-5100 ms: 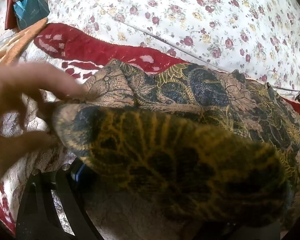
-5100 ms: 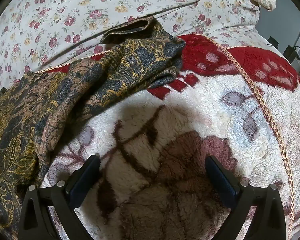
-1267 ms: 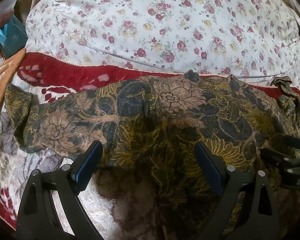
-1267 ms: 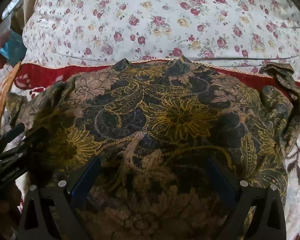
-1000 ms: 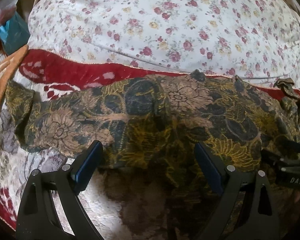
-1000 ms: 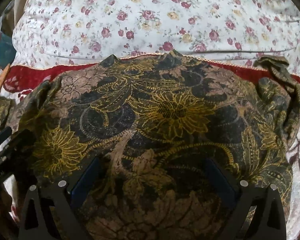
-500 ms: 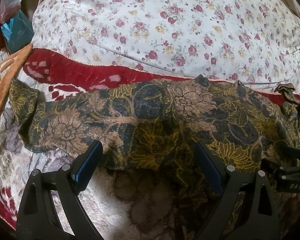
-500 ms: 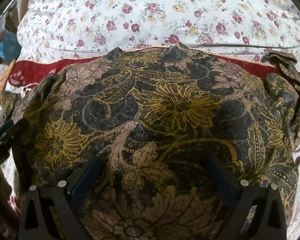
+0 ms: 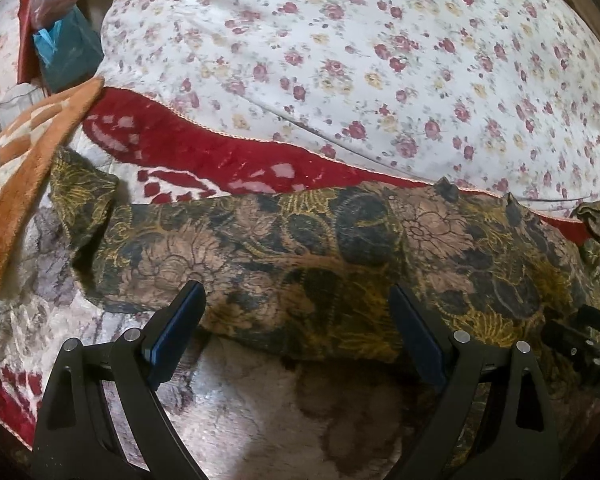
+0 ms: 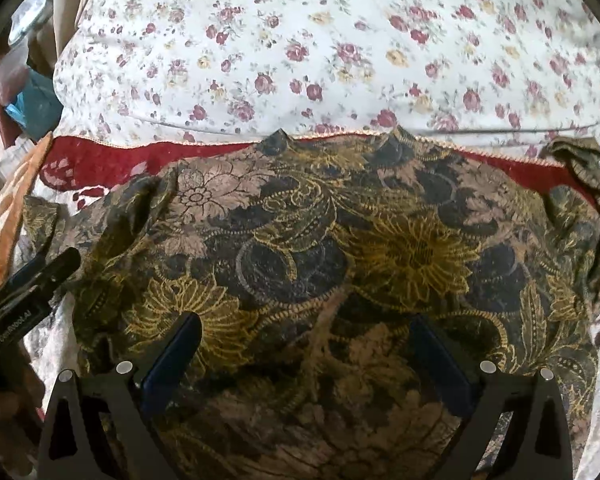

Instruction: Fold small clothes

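The batik garment (image 9: 340, 264), dark with brown and yellow flowers, lies spread flat on the fleece blanket (image 9: 260, 412). I take this garment as the landmark for every place.

The left gripper (image 9: 296, 332) stands at the near edge of the garment, towards its left half. Its jaws are wide apart and grip nothing. The near hem of the garment passes between the two blue pads (image 9: 178, 324); the tips reach over the cloth edge, and bare blanket shows between the fingers nearer to the camera. In the right wrist view this gripper (image 10: 36, 276) appears at the left side of the garment.

The right gripper (image 10: 308, 356) is over the middle of the garment, on the near part. Its jaws are also wide apart, with nothing held. Cloth fills all the space between and beyond its pads (image 10: 172, 356). I cannot tell if the pads touch the cloth.

Behind the far edge of the garment is the red border (image 9: 204, 152) of the blanket, then the flowered sheet (image 9: 380, 48). To the left of the garment lies an orange checked cloth (image 9: 16, 184).
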The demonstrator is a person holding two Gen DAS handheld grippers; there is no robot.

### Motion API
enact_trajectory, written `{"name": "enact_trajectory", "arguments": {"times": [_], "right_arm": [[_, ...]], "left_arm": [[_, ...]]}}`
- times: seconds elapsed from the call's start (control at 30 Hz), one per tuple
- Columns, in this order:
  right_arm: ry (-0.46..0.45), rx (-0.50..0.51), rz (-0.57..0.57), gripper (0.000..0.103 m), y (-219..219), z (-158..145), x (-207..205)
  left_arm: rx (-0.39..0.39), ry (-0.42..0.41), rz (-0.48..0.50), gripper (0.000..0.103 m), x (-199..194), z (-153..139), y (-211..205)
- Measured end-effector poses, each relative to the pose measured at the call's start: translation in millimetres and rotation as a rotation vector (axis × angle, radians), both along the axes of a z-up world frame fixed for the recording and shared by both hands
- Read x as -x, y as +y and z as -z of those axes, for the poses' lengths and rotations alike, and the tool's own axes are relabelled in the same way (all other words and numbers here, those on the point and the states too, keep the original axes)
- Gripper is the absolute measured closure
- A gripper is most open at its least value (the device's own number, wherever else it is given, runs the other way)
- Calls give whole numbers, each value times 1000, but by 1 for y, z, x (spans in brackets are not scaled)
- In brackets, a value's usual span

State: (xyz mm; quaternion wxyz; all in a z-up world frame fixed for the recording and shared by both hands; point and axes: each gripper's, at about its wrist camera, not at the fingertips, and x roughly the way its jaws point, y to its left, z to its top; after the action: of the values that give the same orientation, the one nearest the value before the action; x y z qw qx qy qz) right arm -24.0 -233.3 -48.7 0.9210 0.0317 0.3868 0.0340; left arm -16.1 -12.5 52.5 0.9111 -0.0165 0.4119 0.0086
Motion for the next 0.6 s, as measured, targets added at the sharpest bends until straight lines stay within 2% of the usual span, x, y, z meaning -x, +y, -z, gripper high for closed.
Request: {"name": "enact_trajectory", "arguments": {"times": [0.6], "right_arm": [[-17,55,47,0,-2,-1,5]], "left_arm": [[-59,-3,93,10,8,5,-34]]}}
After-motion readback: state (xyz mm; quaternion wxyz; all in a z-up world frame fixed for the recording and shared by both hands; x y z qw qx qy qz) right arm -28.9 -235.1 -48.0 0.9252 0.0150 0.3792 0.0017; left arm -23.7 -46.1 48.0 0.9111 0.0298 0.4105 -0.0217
